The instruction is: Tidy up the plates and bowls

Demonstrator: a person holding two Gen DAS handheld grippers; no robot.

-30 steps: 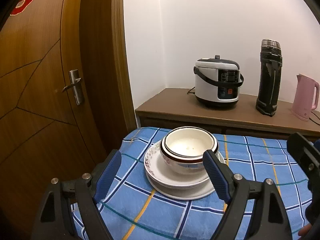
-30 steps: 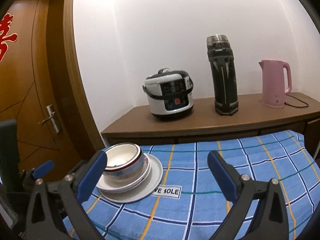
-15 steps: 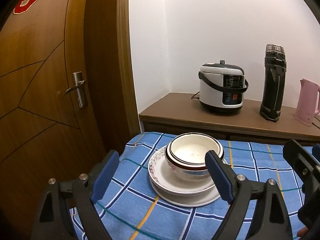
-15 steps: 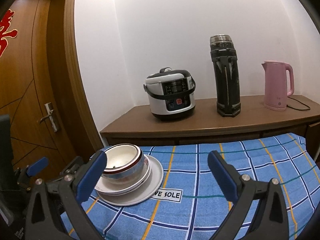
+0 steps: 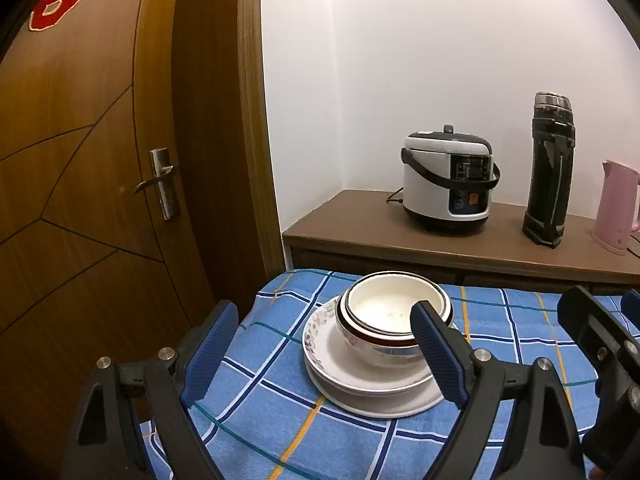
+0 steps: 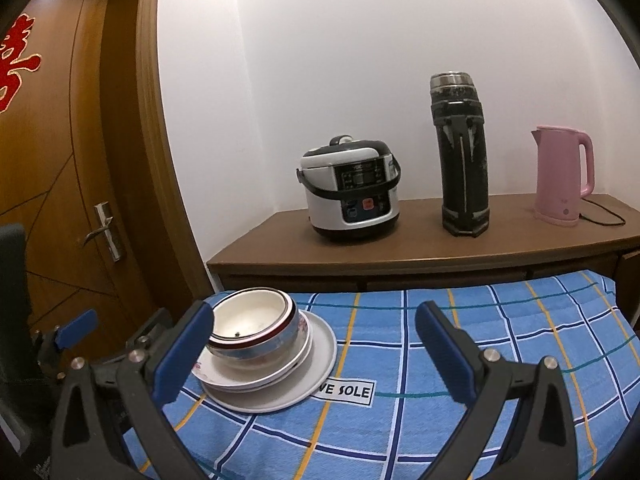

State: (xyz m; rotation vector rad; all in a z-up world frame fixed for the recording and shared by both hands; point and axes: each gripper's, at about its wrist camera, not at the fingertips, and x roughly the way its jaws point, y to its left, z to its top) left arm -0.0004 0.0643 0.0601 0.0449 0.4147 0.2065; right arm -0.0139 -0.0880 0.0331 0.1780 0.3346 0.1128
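Nested white bowls [image 5: 394, 318] with a dark red rim band sit on stacked white plates [image 5: 360, 384] on a blue plaid tablecloth [image 5: 264, 396]. My left gripper [image 5: 324, 350] is open and empty, hovering just short of the stack, which lies between its fingers' lines toward the right finger. In the right wrist view the bowls [image 6: 256, 326] and plates [image 6: 316, 364] sit at lower left, partly behind my left finger. My right gripper [image 6: 314, 352] is open and empty above the cloth, right of the stack.
A wooden sideboard [image 6: 440, 248] behind the table carries a rice cooker [image 6: 352, 196], a tall black thermos [image 6: 462, 156] and a pink kettle [image 6: 562, 176]. A wooden door [image 5: 80, 180] stands at the left. A label reading "VE SOLE" [image 6: 346, 391] lies on the cloth.
Both grippers have drawn back and risen slightly from the stack; the left view has shifted so the stack sits further right. Both stay open. The dishes have not moved.
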